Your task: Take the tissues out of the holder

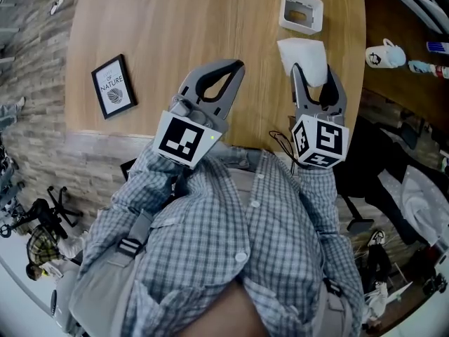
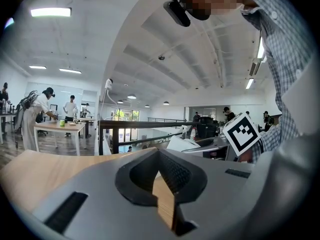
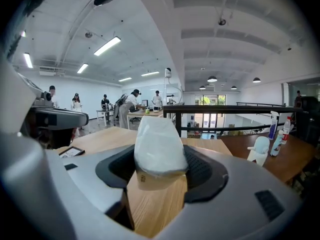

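Right gripper (image 1: 315, 69) straddles tissues (image 1: 303, 53), jaws spread, holder (image 1: 302, 26) just beyond

The black-framed print (image 1: 113, 86) carries the only readable word, "NATURE"

Bright, even indoor light fills all three views, coming from ceiling strip lights (image 2: 49, 12) and from distant windows (image 3: 215, 100) that glare white. The wooden table (image 1: 175, 20) carries only faint, soft shadows, and the white tissue pack (image 1: 303, 56) is nearly washed out. The wide-angle lenses bend straight lines and darken the corners to black in both gripper views. Close foreground surfaces look soft there, while the far room is fairly sharp.
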